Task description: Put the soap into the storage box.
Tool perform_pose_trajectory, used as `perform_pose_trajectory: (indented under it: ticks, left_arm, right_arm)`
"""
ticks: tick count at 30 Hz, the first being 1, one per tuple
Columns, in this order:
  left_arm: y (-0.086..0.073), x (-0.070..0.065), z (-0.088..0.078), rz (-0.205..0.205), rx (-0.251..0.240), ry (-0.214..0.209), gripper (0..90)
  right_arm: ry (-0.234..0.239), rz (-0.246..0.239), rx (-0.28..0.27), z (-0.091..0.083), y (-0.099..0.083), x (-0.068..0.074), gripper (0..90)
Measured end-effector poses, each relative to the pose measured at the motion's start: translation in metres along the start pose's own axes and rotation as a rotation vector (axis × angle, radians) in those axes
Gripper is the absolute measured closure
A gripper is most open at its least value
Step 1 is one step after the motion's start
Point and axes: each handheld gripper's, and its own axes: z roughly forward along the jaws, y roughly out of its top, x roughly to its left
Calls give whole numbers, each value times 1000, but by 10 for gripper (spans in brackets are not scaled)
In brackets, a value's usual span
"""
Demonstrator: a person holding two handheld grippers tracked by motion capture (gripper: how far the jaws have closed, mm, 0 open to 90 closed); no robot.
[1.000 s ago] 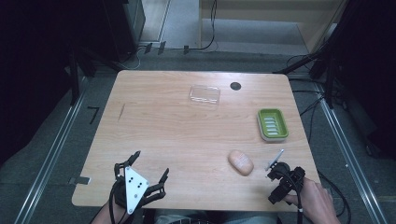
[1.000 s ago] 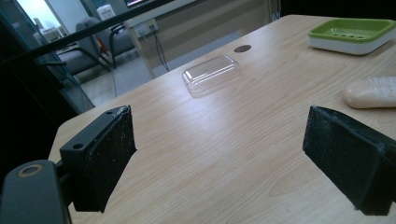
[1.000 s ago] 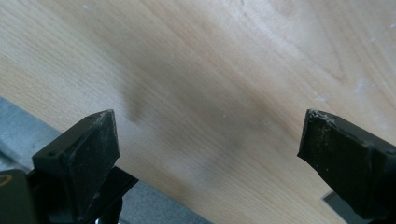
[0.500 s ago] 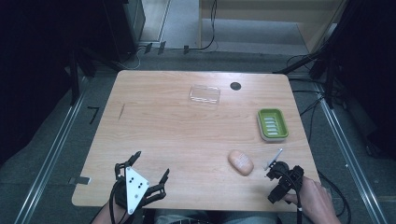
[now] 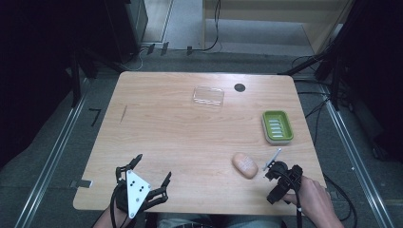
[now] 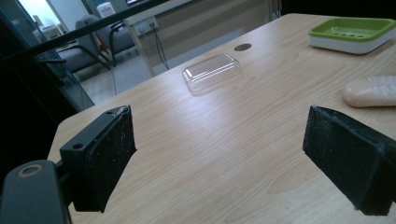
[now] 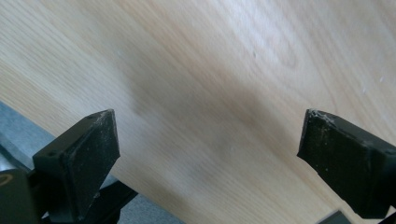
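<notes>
In the high view, the bar of soap (image 5: 244, 165) lies flat near the table's (image 5: 180, 137) front right, long axis running diagonally from near-right to far-left. Just right of it, the right gripper (image 5: 277, 179) is spread, empty. The left gripper (image 5: 151, 176) is likewise spread at the front left.

In the left gripper view, the 2 jaws stand wide apart over light wood; the soap (image 6: 371, 91) lies right, beyond it a green soap dish (image 6: 352, 32) and a clear plastic lid (image 6: 211, 72).

In the right gripper view, the jaws gape over bare woodgrain at the table's edge.

Even overhead light brightens the wooden table (image 5: 190, 137) while the surroundings stay dark. The right gripper view is blurred, with a soft shadow across the wood grain.
</notes>
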Motion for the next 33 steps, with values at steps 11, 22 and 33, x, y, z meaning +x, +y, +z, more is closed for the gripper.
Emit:
perform_pose_trajectory:
  ticks: [11,22,33]
  left_arm:
    - [1,-2,-1,17,-2,-7,99]
    - [1,-1,0,9,-4,-7,99]
    - [1,-2,0,16,-1,-9,99]
  right_arm:
    - [-15,-61,-13,-8,26,14,53]
    - [-22,-91,-25,-14,46,21,53]
    - [-15,-111,-43,-20,70,24,52]
